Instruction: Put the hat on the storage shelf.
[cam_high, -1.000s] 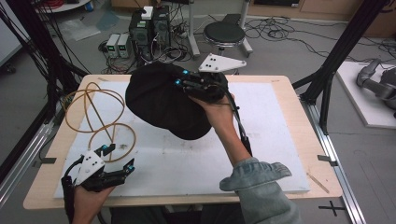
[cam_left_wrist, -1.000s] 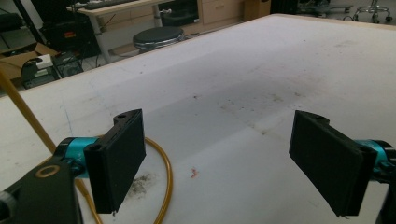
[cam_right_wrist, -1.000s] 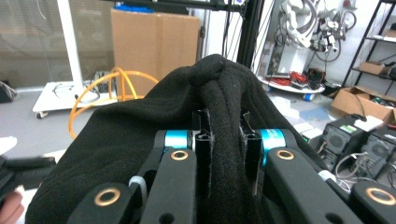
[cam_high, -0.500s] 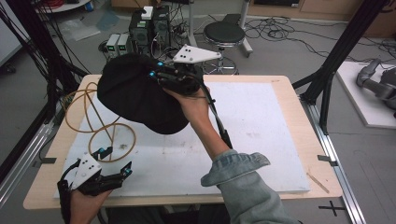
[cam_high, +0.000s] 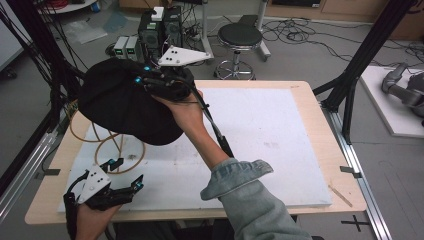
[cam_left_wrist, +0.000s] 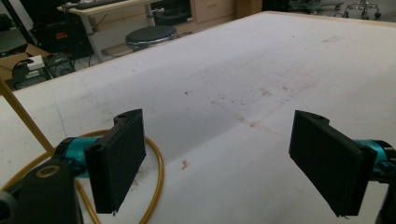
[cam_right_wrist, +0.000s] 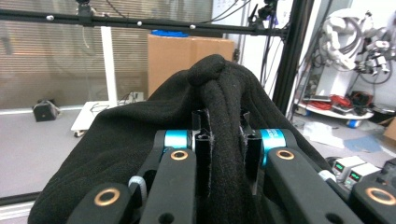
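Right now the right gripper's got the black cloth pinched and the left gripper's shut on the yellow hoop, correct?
Not quite. The left gripper is open, its fingers wide apart over the yellow hoop, as the left gripper view shows. The right gripper does pinch the black cloth.

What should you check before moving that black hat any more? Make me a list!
1. Right gripper pinching the black hat: ok, jaws clamp a fold.
2. Hat lifted off the white mat: ok.
3. Wooden hat stand free of the hat: cannot tell, the hat hides its top.
4. Left gripper ready: ok, open with nothing between its jaws.
5. Left gripper away from the stand: not ok, one jaw sits over its ring.
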